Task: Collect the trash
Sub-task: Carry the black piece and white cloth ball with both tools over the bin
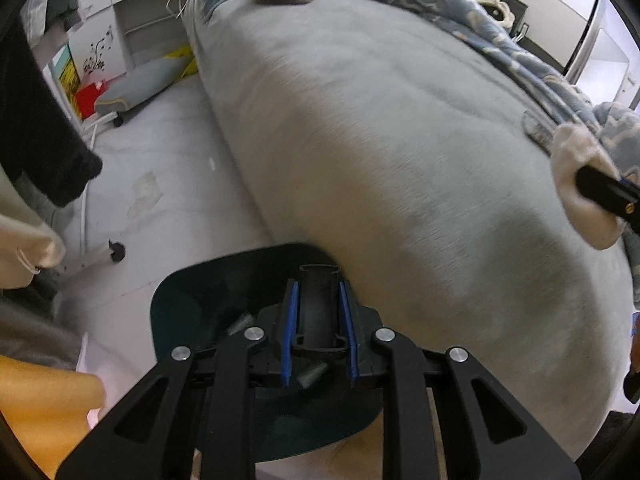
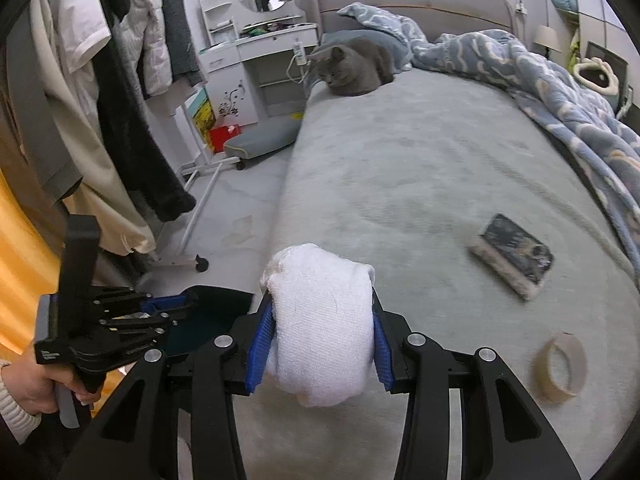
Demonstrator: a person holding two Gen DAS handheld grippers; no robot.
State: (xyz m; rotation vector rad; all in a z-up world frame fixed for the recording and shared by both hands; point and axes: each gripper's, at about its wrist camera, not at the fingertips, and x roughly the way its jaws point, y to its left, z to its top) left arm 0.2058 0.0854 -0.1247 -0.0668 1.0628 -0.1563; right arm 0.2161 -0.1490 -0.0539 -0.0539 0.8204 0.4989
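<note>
My left gripper (image 1: 319, 312) is shut on the black handle (image 1: 319, 300) of a dark teal dustpan (image 1: 192, 304), held beside the bed's near corner; small grey scraps (image 1: 312, 374) lie in the pan. My right gripper (image 2: 318, 332) is shut on a white rolled cloth wad (image 2: 320, 320) above the bed's near edge. That wad also shows at the right of the left wrist view (image 1: 580, 184). The left gripper and dustpan (image 2: 208, 312) show at the lower left of the right wrist view.
On the grey bed (image 2: 400, 160) lie a phone (image 2: 514, 254), a tape roll (image 2: 562, 368), a blue blanket (image 2: 540, 72) and a grey cat (image 2: 352, 66). A clothes rack (image 2: 120, 80) with hanging garments stands left, and a wheeled stool (image 2: 260, 142) on the floor.
</note>
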